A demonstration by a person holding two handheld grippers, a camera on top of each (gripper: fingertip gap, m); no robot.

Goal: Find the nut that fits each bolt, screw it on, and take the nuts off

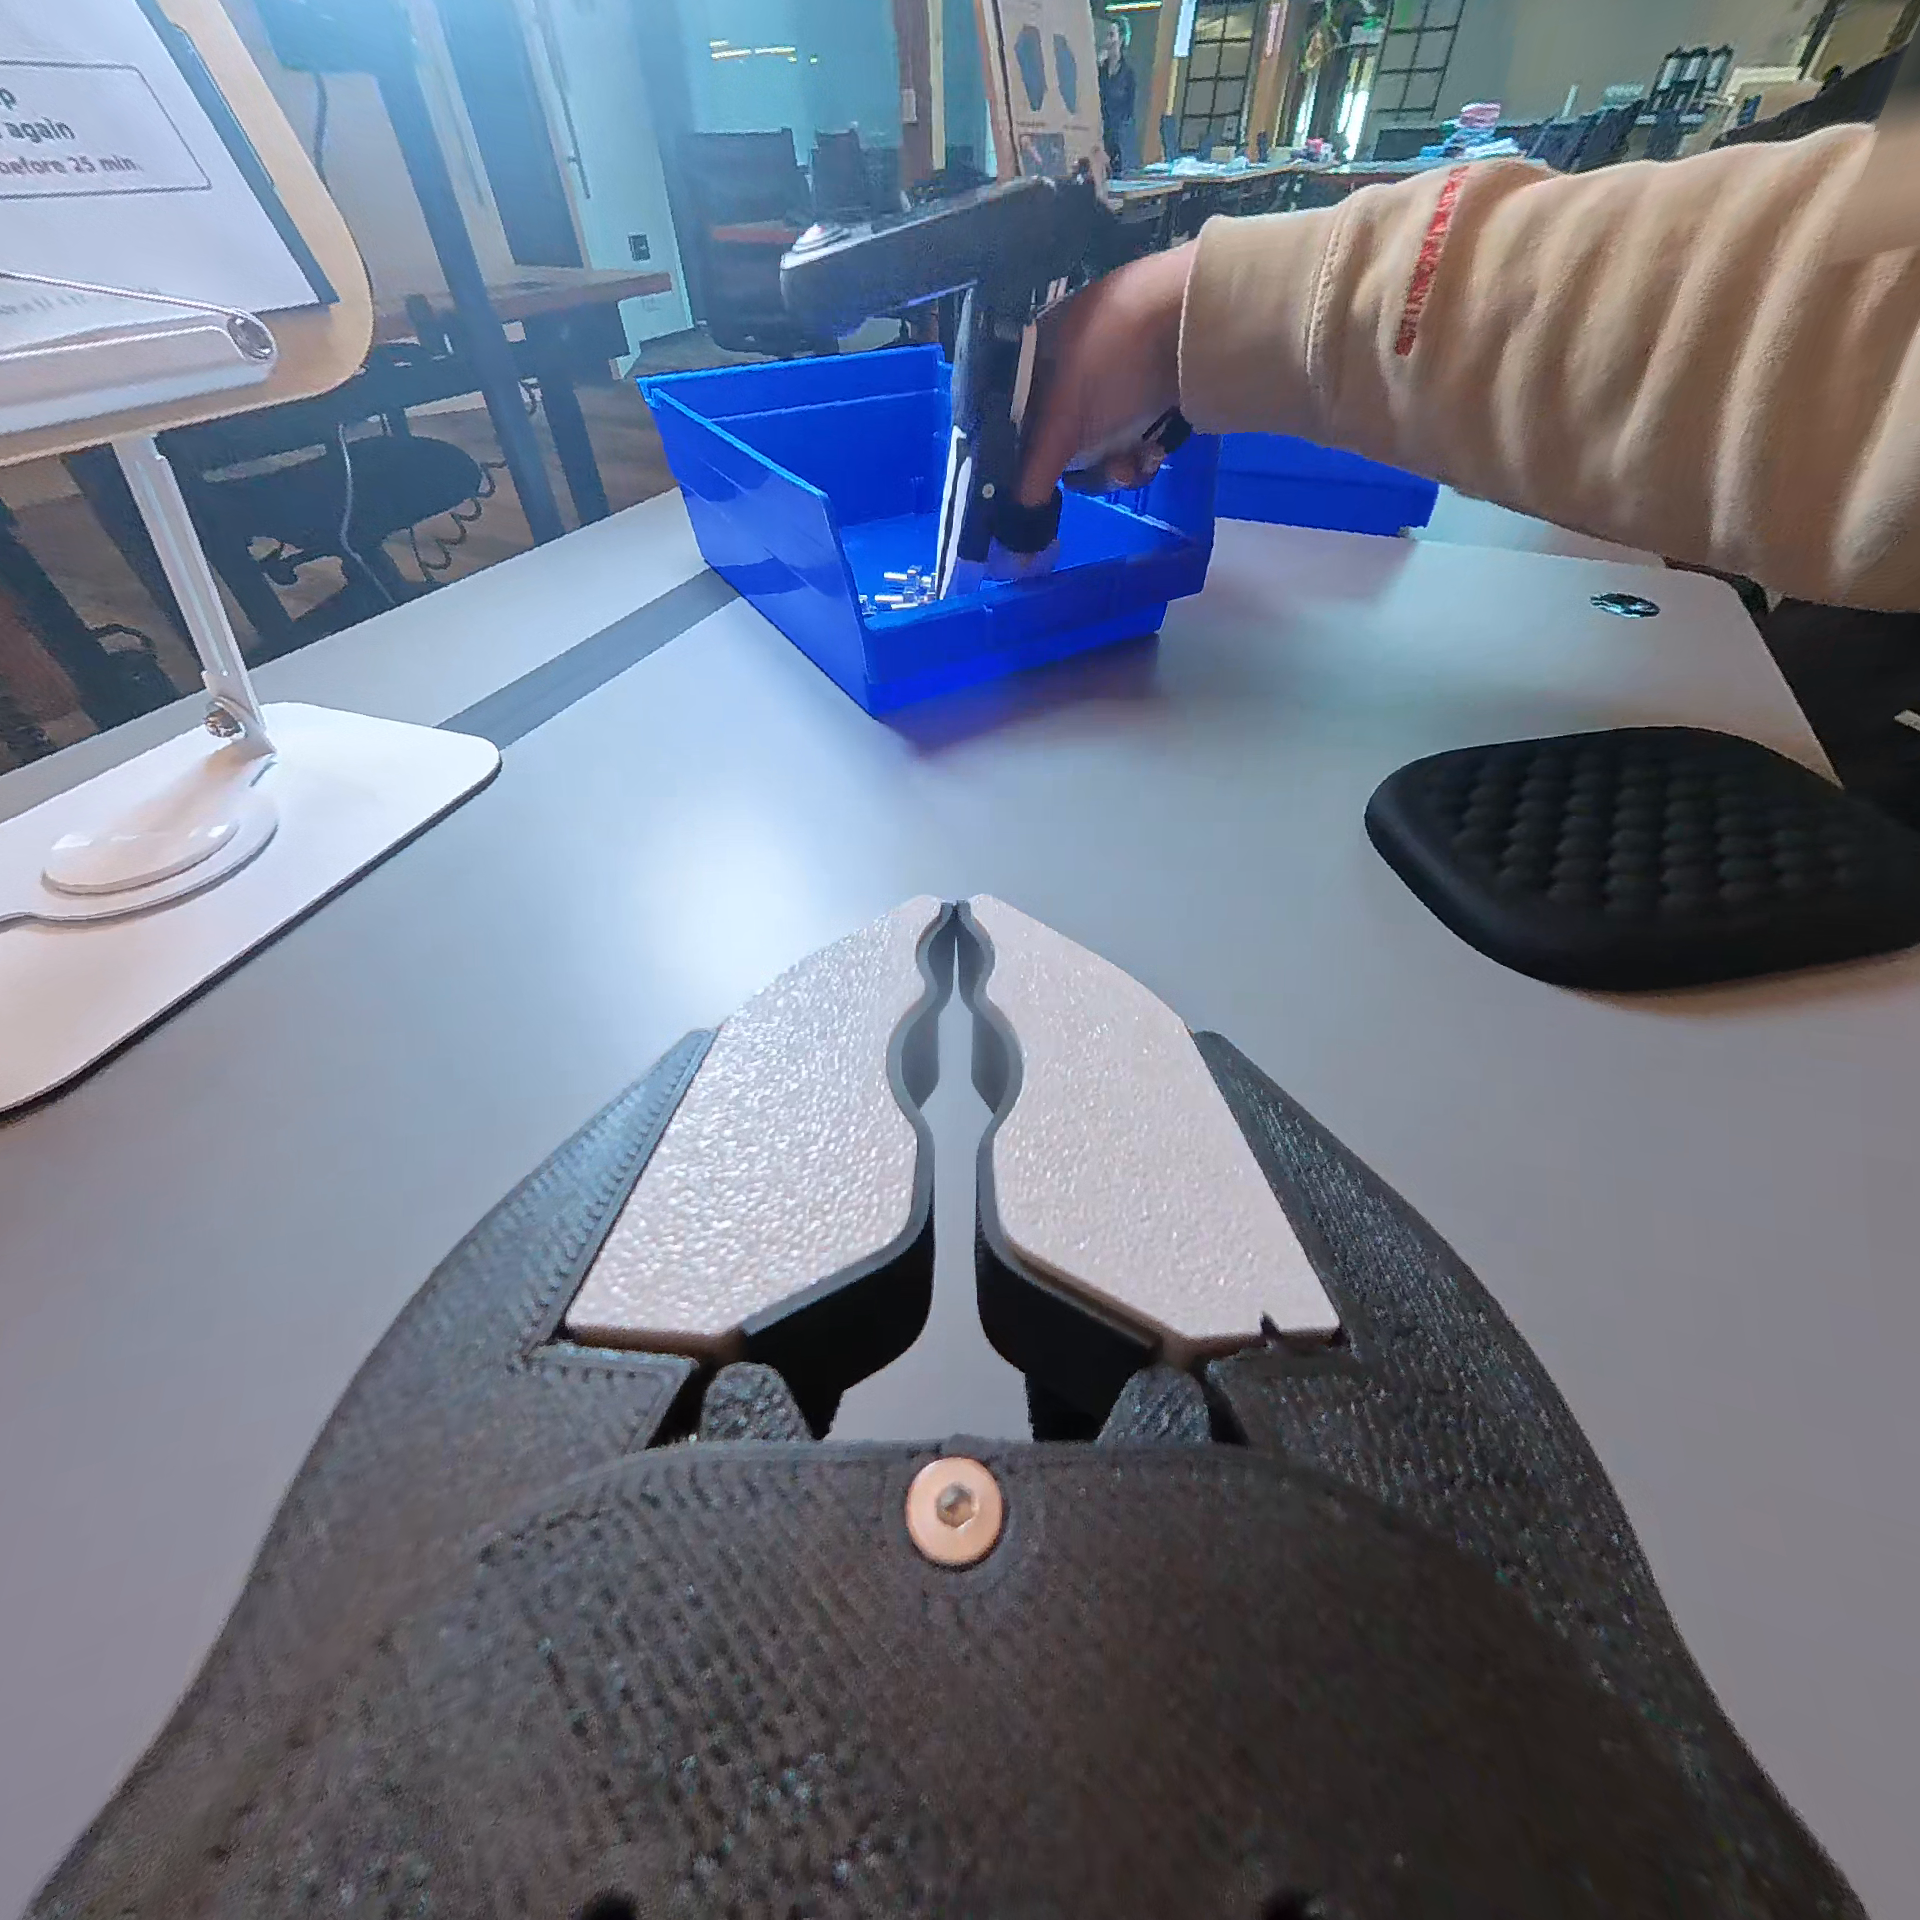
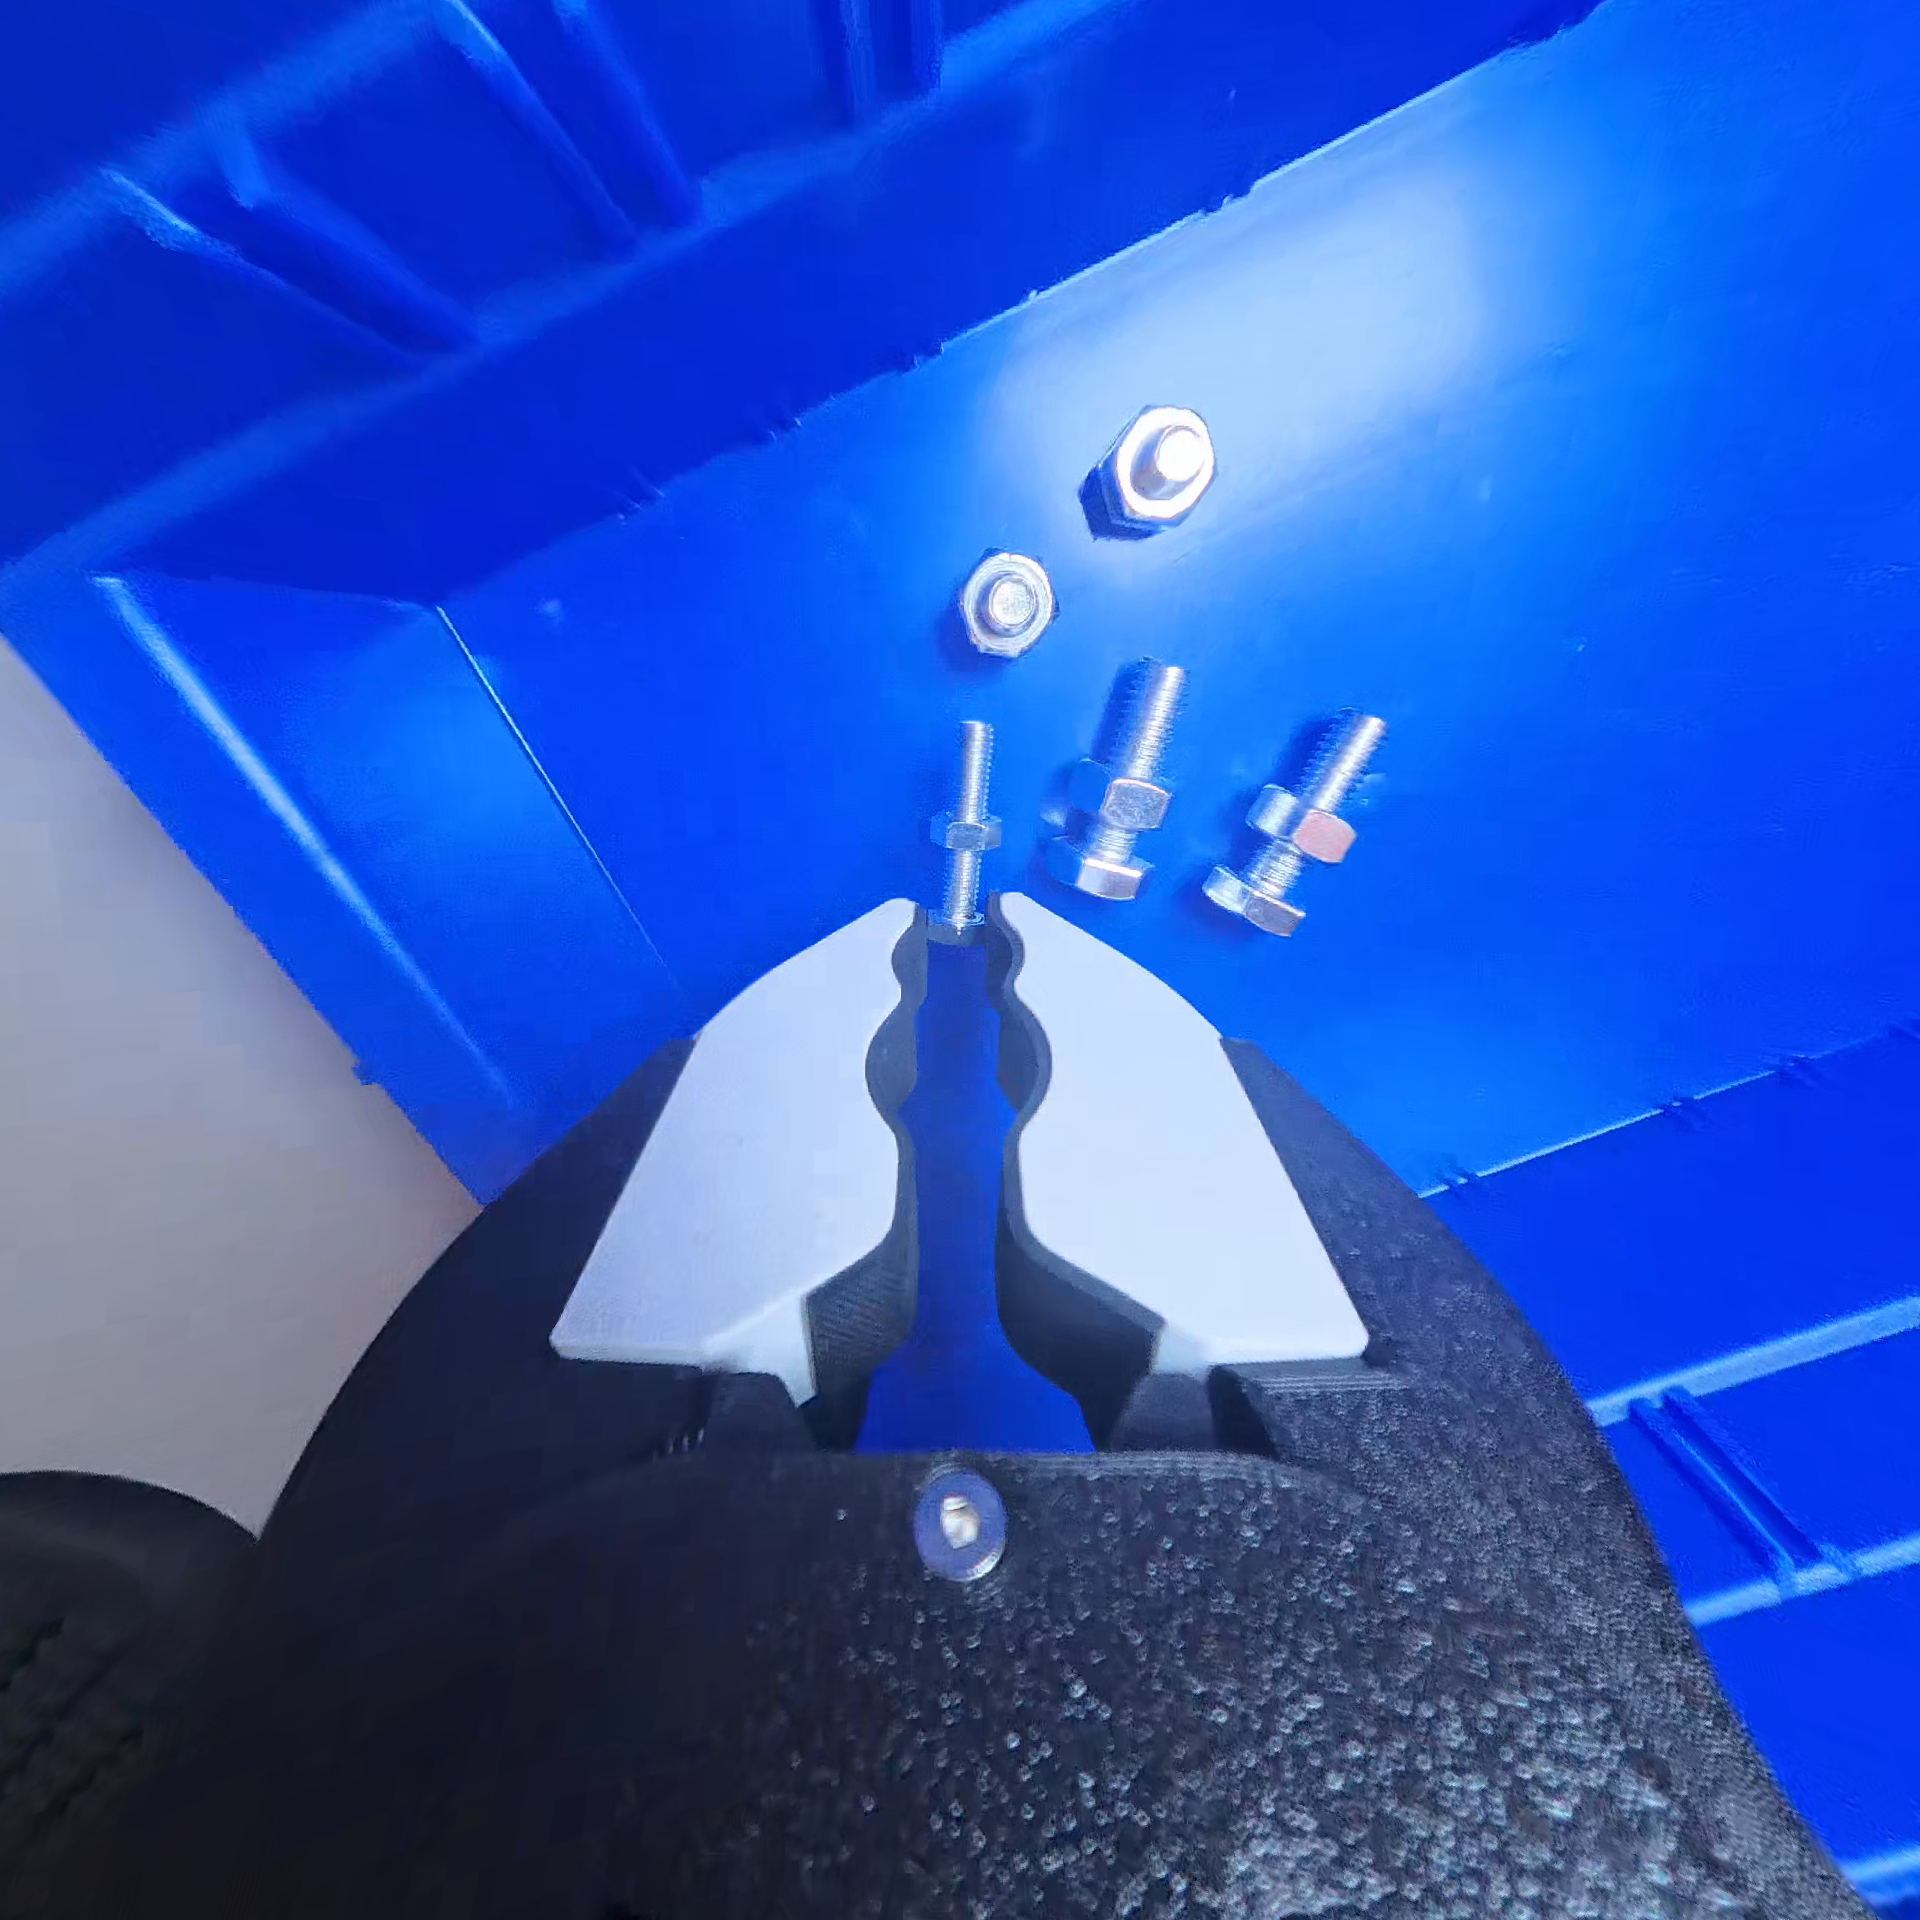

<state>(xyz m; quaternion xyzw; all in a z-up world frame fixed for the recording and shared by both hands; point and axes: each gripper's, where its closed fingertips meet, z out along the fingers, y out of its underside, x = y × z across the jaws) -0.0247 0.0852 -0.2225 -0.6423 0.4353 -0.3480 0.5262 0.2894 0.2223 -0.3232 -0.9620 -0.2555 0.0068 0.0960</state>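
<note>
In the left wrist view the left gripper (image 1: 956, 909) fills the lower frame, its tips pressed together on nothing above the grey table (image 1: 727, 883), with a black pad (image 1: 1652, 852) at right, a white stand (image 1: 208, 790) at left, and the blue bin (image 1: 997, 623) at upper centre, where a sleeved hand (image 1: 1101, 384) dips the other tool. In the right wrist view the right gripper (image 2: 958, 914) has its tips slightly apart around the head of a thin bolt (image 2: 966, 821) carrying a nut; whether they clamp it I cannot tell. Just right lie two thicker bolts (image 2: 1127, 790), nuts threaded on, and higher up two more bolts (image 2: 1008, 605) seen end-on on the bin floor.
</note>
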